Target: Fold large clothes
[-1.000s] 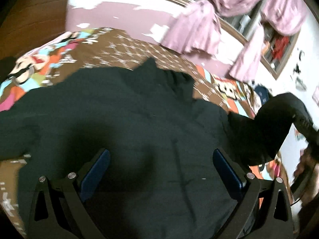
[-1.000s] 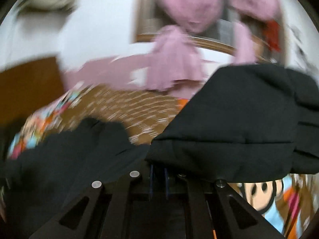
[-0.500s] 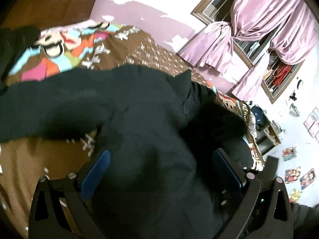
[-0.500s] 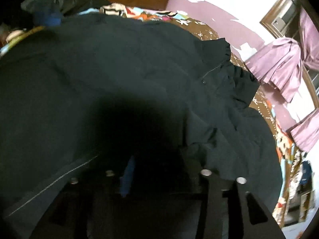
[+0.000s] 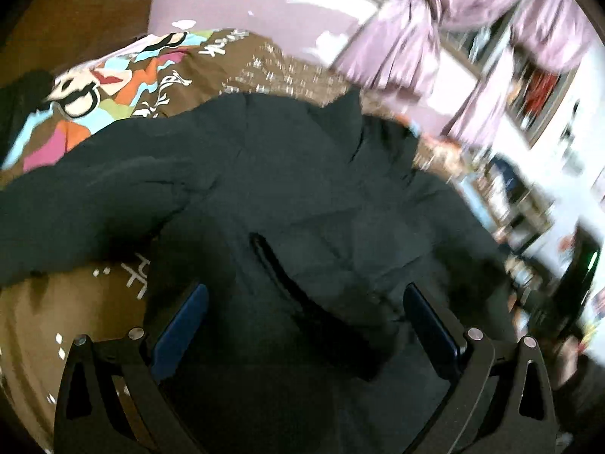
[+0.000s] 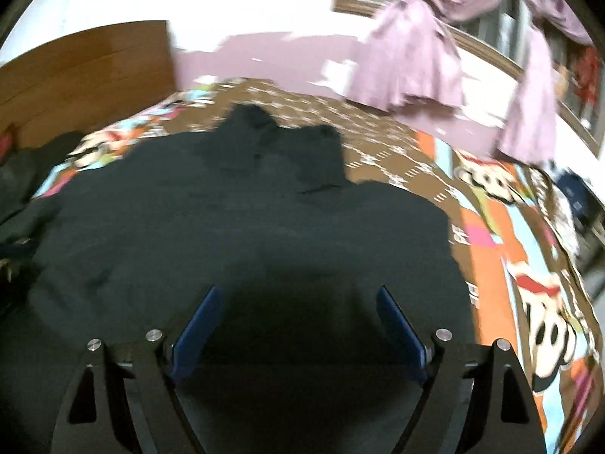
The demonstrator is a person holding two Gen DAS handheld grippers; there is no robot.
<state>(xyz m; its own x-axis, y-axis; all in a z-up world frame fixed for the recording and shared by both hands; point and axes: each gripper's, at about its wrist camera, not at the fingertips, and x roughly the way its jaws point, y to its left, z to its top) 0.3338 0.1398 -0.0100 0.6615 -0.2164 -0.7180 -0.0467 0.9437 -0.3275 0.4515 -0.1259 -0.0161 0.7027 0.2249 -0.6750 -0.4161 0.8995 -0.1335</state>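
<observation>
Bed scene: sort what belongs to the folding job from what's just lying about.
Job: black jacket; left gripper, open; right gripper, open.

Lying about: cartoon bedspread; pink curtains; headboard; dark clothes pile.

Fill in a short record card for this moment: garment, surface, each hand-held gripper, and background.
garment: black jacket spread on the bed, collar at the far end
detail: dark slit, perhaps a pocket or zip, on the jacket front
surface: brown cartoon-print bedspread
left hand-held gripper: jaws open, holding nothing, over the jacket
right hand-held gripper: jaws open, holding nothing, over the jacket
background: pink curtains, wooden headboard
</observation>
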